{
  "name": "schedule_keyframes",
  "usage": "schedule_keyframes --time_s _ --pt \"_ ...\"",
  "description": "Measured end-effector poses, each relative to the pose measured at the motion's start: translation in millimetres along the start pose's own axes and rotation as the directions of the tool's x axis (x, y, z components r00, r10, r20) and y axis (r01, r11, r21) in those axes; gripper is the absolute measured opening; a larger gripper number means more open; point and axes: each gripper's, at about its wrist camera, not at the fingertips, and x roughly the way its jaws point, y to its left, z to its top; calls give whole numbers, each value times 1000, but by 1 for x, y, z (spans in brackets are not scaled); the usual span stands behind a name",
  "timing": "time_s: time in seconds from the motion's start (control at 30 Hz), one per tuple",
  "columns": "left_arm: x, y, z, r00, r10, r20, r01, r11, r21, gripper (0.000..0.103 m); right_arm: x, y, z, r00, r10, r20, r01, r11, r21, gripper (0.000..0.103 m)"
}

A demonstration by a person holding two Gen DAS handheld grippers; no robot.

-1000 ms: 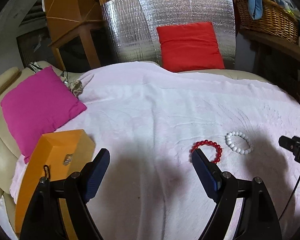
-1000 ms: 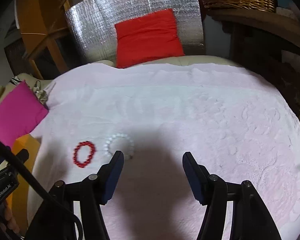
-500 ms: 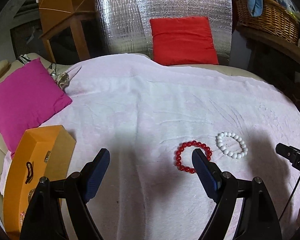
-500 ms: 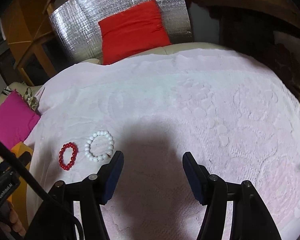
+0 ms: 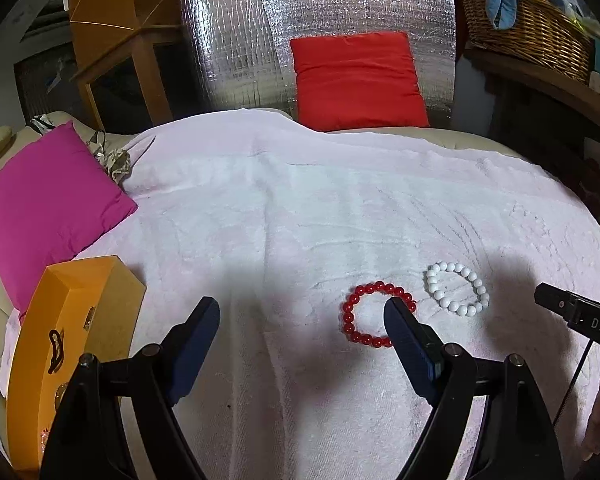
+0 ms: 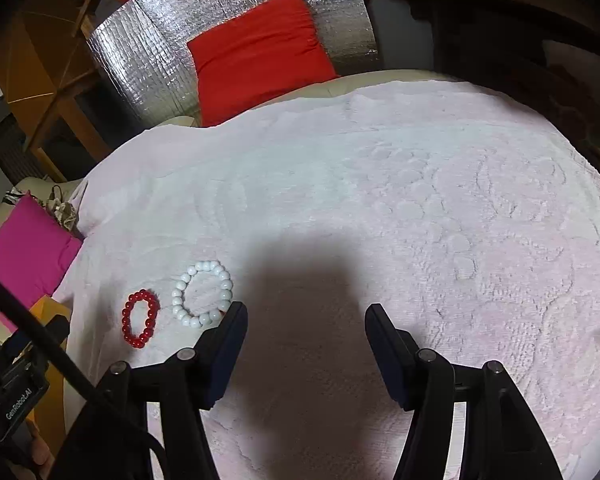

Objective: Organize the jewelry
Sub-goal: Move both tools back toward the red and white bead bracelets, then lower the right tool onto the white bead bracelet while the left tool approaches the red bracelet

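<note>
Red beads of one bracelet [image 5: 374,314] lay on the towel [image 5: 300,220] behind the left gripper [image 5: 300,332], its jaws spread and empty, near the closed orange box [image 5: 72,344]. From the right wrist, the white bracelet [image 6: 202,294] sat just left of the empty, spread right gripper [image 6: 304,334]; a pad might snag the terry loops and drag both bracelets.

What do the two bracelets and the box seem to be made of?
Red bracelet: glossy round beads, perhaps glass or resin. White bracelet: opaque smooth beads, perhaps stone or plastic. Box: orange, matte, likely wood, with a metal clasp.

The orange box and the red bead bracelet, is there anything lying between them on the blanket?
Nothing lies there: in the left wrist view, only bare pink blanket stretches from the orange box to the red bead bracelet.
</note>
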Motion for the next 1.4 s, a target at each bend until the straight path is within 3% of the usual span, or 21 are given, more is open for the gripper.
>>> schedule_keyframes --time_s 0.83,1.1,1.4 --pt "1 4 -2 1000 -15 -13 15 1000 19 85 10 22 0 999 53 6 -53 998 -30 65" --pt "36 16 -12 988 -81 -133 89 995 52 85 23 33 4 993 120 -16 -121 989 -90 41" --pt "48 20 -14 971 -186 -153 195 980 49 85 44 48 4 995 95 -41 -99 990 -104 40"
